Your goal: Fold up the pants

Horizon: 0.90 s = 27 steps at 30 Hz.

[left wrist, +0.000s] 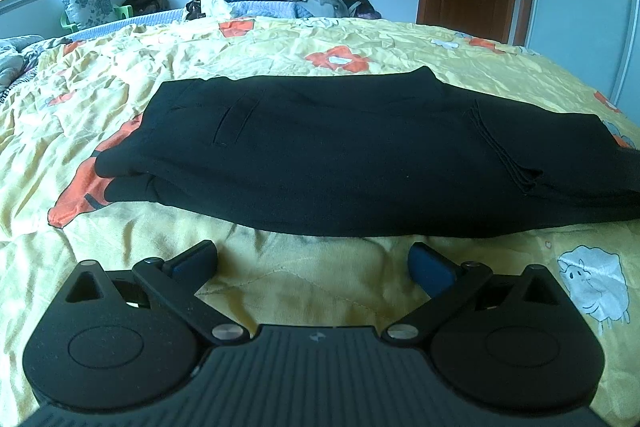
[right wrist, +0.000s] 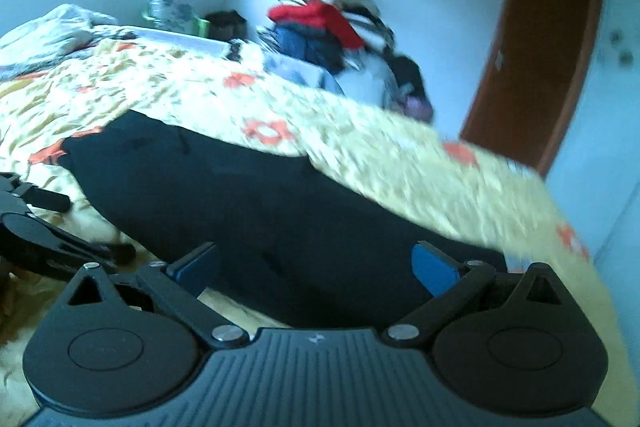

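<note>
While both tongs gape, left tongs (left wrist: pixel 314 261), right tongs (right wrist: pixel 316 263), black pants (left wrist: pixel 360 155) folded flat on quilt (left wrist: pixel 280 43)

Left gripper (left wrist: pixel 314 261) spread wide, right gripper (right wrist: pixel 316 265) likewise — both empty

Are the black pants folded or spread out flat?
Folded: the black pants lie in stacked layers, edges showing at their left end, on the yellow bedspread.

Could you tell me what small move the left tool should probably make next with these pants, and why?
Probably ease the left tool forward to the near edge of the black pants and close on it. The tool is open and empty, just short of that edge, and the pants lie flat in a long folded band on the yellow bedspread, so another fold seems due. The right tool is open too.
</note>
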### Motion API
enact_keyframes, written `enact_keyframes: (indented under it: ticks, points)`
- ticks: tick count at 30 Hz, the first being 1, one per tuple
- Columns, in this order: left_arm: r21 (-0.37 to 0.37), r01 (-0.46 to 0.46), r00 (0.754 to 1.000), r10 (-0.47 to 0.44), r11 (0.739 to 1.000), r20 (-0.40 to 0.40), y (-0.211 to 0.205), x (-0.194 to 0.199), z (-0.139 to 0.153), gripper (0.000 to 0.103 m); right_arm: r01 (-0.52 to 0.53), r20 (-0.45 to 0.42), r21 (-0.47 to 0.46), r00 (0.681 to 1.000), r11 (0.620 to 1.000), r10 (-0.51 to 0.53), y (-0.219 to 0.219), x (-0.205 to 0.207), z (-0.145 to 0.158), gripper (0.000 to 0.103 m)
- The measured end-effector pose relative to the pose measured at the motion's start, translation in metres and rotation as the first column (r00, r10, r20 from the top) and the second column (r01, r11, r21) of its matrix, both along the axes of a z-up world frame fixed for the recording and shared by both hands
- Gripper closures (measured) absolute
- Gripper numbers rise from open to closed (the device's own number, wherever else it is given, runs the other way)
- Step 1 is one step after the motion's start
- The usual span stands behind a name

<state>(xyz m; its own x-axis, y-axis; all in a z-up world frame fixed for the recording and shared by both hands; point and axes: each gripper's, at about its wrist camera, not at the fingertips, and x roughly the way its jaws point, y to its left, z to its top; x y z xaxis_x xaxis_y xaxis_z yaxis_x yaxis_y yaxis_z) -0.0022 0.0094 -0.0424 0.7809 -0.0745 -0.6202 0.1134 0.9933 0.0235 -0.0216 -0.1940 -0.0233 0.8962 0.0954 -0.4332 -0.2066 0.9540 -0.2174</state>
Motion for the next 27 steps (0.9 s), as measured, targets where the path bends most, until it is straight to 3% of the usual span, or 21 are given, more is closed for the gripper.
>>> enact_keyframes:
  ticks: [3,5,8,11,14,17,22,25,27]
  points:
    - [-0.003,0.0,1.0,0.0,1.0,0.005,0.003,-0.003,0.001,0.0,-0.05,0.038,-0.067,0.998,0.997,0.053,0.023,0.008,0.004,0.0]
    - [0.006,-0.027,1.0,0.027,1.0,0.016,0.01,-0.007,0.006,0.0,-0.038,0.077,-0.163,0.996,0.986,0.051,0.042,0.014,0.006,0.0]
    - [0.023,-0.114,0.992,0.113,0.993,0.054,0.034,-0.008,0.016,0.0,-0.049,0.141,-0.297,0.986,0.954,0.094,0.069,0.017,0.007,0.0]
    - [-0.002,-0.242,0.97,0.242,0.97,0.025,0.074,0.002,0.025,0.002,-0.169,0.112,-0.342,0.969,0.924,0.219,0.098,0.023,0.003,0.0]
    - [-0.113,-0.334,0.942,0.332,0.936,-0.042,0.116,0.01,0.031,0.002,-0.275,0.077,-0.382,0.942,0.882,0.327,0.134,0.032,-0.009,0.0]
    - [-0.242,-0.38,0.925,0.364,0.893,-0.11,0.148,0.015,0.035,0.002,-0.345,0.034,-0.439,0.917,0.83,0.399,0.169,0.041,-0.026,0.001]
    - [-0.338,-0.367,0.93,0.332,0.867,-0.159,0.167,0.022,0.039,0.002,-0.395,-0.002,-0.593,0.872,0.702,0.49,0.218,0.048,-0.056,0.001]
    - [-0.404,-0.345,0.937,0.29,0.847,-0.193,0.171,0.031,0.036,0.002,-0.384,0.02,-0.618,0.864,0.686,0.502,0.229,0.054,-0.06,0.005]
    - [-0.455,-0.344,0.938,0.273,0.821,-0.215,0.175,0.036,0.033,0.001,-0.351,0.046,-0.645,0.869,0.678,0.493,0.234,0.06,-0.063,0.01]
